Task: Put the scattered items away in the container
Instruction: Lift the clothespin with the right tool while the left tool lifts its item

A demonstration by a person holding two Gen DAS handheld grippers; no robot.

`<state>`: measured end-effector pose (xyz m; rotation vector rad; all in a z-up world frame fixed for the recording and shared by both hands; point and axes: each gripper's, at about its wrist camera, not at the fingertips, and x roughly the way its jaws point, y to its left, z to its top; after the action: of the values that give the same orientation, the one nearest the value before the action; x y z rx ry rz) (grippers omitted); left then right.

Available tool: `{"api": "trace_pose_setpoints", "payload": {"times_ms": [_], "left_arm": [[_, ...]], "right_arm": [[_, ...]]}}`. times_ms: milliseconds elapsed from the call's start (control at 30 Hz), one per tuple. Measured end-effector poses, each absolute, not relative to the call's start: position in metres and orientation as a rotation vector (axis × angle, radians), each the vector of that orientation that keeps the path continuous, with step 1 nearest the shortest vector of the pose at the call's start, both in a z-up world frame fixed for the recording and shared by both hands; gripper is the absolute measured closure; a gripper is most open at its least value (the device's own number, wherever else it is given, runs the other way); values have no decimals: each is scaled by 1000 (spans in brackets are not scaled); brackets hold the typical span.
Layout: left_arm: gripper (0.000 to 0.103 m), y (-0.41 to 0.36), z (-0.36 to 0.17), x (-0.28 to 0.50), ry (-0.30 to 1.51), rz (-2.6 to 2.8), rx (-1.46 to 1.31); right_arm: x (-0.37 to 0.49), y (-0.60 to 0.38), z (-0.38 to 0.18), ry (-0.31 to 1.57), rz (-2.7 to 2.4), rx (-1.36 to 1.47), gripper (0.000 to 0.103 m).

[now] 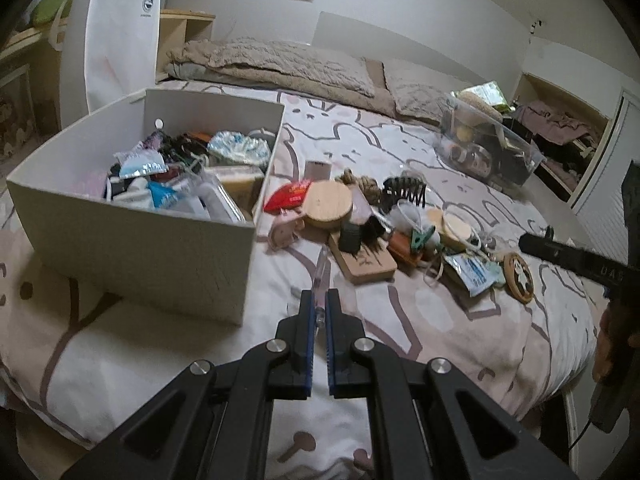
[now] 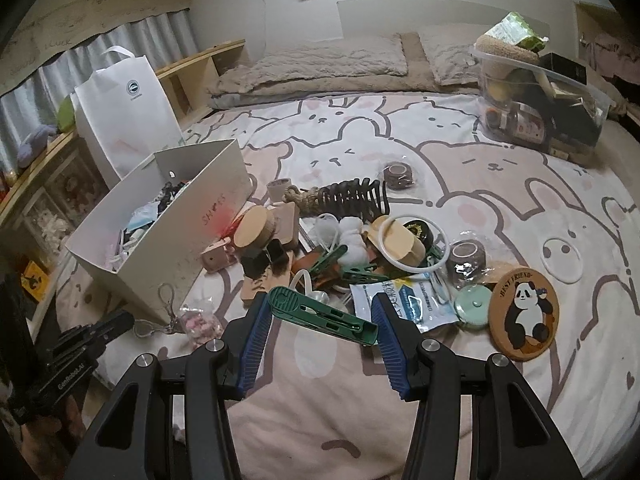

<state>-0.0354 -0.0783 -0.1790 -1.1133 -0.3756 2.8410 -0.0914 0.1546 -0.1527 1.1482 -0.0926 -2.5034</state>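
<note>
A white cardboard box (image 1: pixel 132 256) holding several small items stands on the bed at left; it also shows in the right wrist view (image 2: pixel 192 236). A pile of scattered items (image 1: pixel 384 224) lies to its right. My left gripper (image 1: pixel 319 304) is shut on a clear thin stick-like item (image 1: pixel 321 276), held above the bed near the box's front corner. My right gripper (image 2: pixel 320 312) is open, its jaws on either side of a green clothes peg (image 2: pixel 324 314) lying on the bed in front of the pile (image 2: pixel 360 240). A panda coaster (image 2: pixel 524 316) lies at right.
A clear plastic bin (image 2: pixel 544 92) full of things stands at the far right of the bed. A white paper bag (image 2: pixel 128 108) stands behind the box. Pillows (image 2: pixel 320 64) lie at the head. An eyelash curler (image 2: pixel 160 312) and a small packet lie by the box.
</note>
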Motion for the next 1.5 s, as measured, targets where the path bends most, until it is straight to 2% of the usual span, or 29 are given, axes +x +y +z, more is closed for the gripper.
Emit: {"api": "trace_pose_setpoints", "payload": {"times_ms": [367,800,1500], "left_arm": [[98,-73,-155,-48,-274,2861,-1035],[98,-85,-143,-60,-337,2801,-1012],[98,-85,-125,-71,-275,2786,-987]], "right_arm": [[-92,151,-140,-106,-2521,1105,51],[-89,159,-122,-166,-2575,1068,51],[-93,151,-114,-161,-2577,1028,51]]}}
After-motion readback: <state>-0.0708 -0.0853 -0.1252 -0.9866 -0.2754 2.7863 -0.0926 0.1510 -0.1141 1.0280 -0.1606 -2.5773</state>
